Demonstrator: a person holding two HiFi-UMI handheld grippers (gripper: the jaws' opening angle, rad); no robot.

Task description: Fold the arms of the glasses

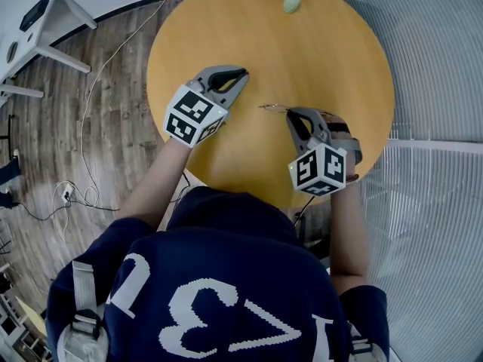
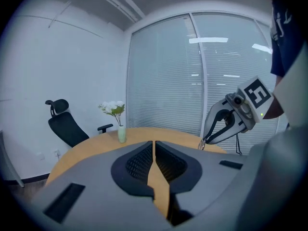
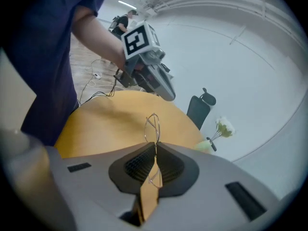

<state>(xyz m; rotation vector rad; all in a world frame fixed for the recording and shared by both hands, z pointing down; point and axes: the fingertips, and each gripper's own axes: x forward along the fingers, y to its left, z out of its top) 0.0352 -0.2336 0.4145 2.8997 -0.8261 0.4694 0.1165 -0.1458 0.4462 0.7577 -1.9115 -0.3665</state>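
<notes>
Over the near part of the round tabletop (image 1: 226,36), the right hand-held gripper (image 3: 155,146) is clamped on the thin wire-framed glasses (image 3: 152,128). One lens loop stands up past its jaw tips and more wire runs back between the pads. The glasses seem held just over the wood rather than lying on it. The left hand-held gripper (image 2: 154,143) has its jaws together with nothing between them, and it hovers near the glasses without touching them. I judge this to be the set-up for folding: one side steadies the frame, the other is free to push an arm (whether either arm is already folded is too fine to tell). The next move likely calls for the closed left tips to meet an arm near its hinge and swing it gently inward, since such slight wire could bend or twist in the grip.
</notes>
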